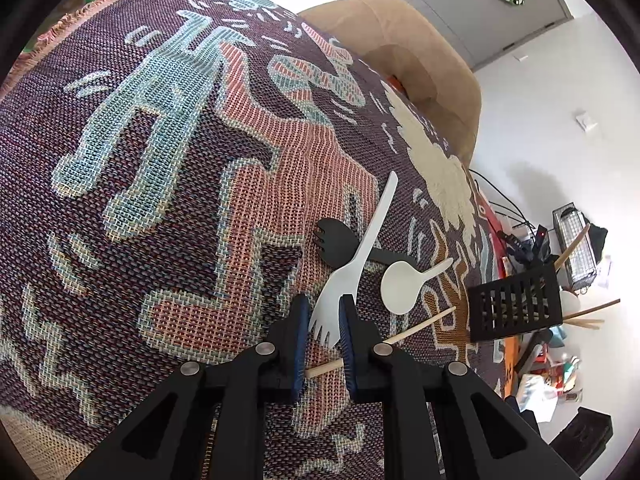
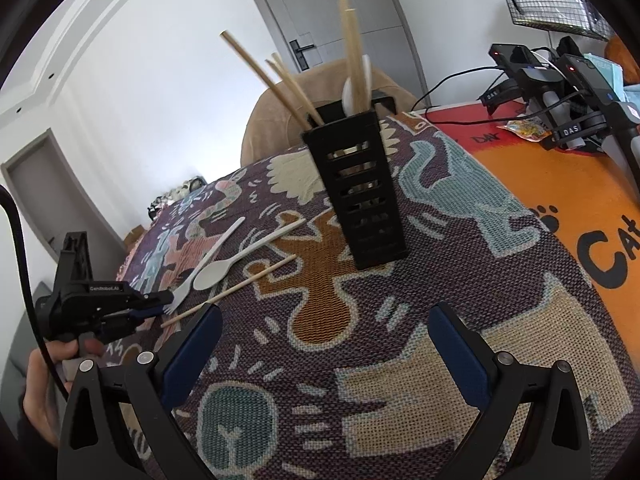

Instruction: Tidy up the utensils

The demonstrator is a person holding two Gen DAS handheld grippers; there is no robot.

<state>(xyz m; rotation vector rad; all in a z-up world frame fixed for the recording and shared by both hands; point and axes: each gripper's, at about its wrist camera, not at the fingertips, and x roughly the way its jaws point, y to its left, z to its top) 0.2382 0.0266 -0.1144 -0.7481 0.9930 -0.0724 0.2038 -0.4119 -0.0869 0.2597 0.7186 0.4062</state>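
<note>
- White fork (image 1: pixel 352 268) lies on the woven blanket (image 1: pixel 168 152), its prongs between the blue pads of the left gripper (image 1: pixel 325 320), which sits around the prongs; I cannot tell if the pads squeeze it
- Its handle crosses over a black spork (image 1: pixel 336 240)
- A white spoon (image 1: pixel 400 286) lies just beside the fork
- A wooden chopstick (image 1: pixel 416 326) lies under the gripper fingers, partly hidden
- The black holder (image 2: pixel 356 188) stands upright on the blanket, with chopsticks and a white spoon inside
- The right gripper (image 2: pixel 324 344) is wide apart and holds nothing
- Chargers and cables (image 2: pixel 552 92) sit on the orange table (image 2: pixel 560 184)
- The holder's inside is hard to see
</note>
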